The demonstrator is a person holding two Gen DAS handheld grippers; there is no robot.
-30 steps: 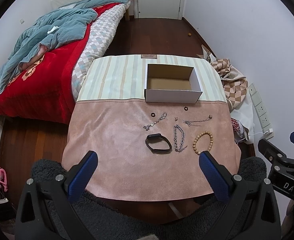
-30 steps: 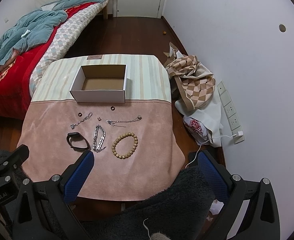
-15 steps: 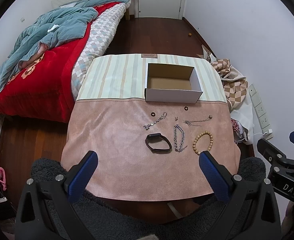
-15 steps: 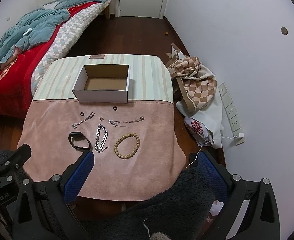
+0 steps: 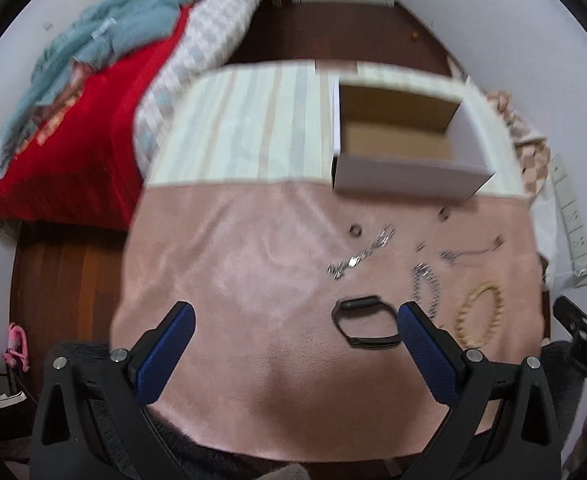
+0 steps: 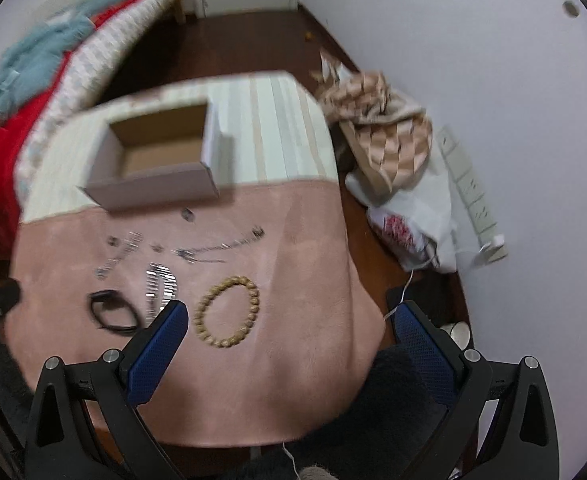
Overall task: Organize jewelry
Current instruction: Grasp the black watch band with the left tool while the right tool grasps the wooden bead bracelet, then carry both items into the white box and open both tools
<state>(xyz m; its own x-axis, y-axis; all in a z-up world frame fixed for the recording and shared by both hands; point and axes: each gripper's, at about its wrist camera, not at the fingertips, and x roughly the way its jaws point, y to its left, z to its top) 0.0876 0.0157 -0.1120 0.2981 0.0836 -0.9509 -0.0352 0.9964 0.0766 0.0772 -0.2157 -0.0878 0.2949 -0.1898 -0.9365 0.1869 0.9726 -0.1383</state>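
Observation:
Jewelry lies on the pink cloth of a small table (image 5: 233,280): a black band (image 5: 363,322), a silver chain bracelet (image 5: 427,284), a wooden bead bracelet (image 5: 479,314), thin silver chains (image 5: 363,256) and small rings. An open white cardboard box (image 5: 397,140) stands behind them. My left gripper (image 5: 293,344) is open and empty above the cloth's front, left of the band. My right gripper (image 6: 289,340) is open and empty, its left finger beside the bead bracelet (image 6: 227,310). The box (image 6: 157,160) and the band (image 6: 111,310) also show there. Both views are blurred.
A bed with a red blanket (image 5: 73,120) stands left of the table. A checkered bag (image 6: 381,128) and a white plastic bag (image 6: 413,224) lie on the wooden floor at the right, near a wall power strip (image 6: 473,192). A dark fuzzy seat (image 6: 373,420) lies below.
Both grippers have moved forward and down toward the table; the jewelry appears larger and closer. The left view has swung left, the right view has tilted. Both stay open.

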